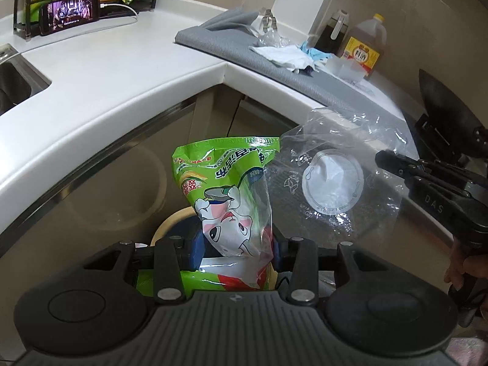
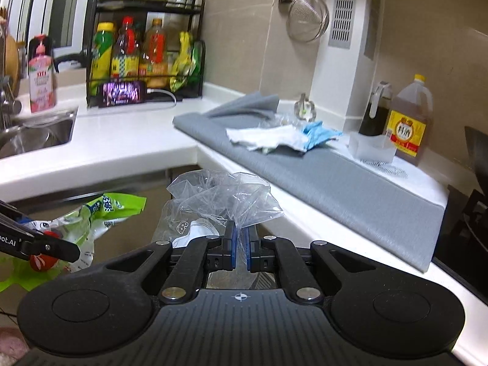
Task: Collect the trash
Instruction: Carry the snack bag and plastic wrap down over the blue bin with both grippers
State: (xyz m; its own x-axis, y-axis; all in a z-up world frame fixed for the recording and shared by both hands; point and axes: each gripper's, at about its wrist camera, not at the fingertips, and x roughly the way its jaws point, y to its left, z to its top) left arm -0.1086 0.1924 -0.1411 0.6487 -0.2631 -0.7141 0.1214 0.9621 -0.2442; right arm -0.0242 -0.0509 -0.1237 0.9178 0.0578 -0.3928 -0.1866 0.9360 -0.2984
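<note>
A white L-shaped counter (image 2: 122, 143) meets beige tiled walls (image 2: 241, 45), with a steel sink (image 2: 36, 137) by the window (image 2: 55, 6).

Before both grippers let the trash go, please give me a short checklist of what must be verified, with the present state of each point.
1. Left gripper holds the green snack bag: ok, the pads press on its lower part.
2. Right gripper holds the clear plastic bag: ok, shut on a bunched fold.
3. Round bin lies below the green snack bag: ok, its rim shows just behind the bag.
4. Clear plastic bag hangs over the bin: cannot tell, in the left wrist view it hangs to the right of the rim.
5. Bin has room: cannot tell, its inside is hidden.
6. Trash left on the grey mat: not ok, crumpled white paper is there.
</note>
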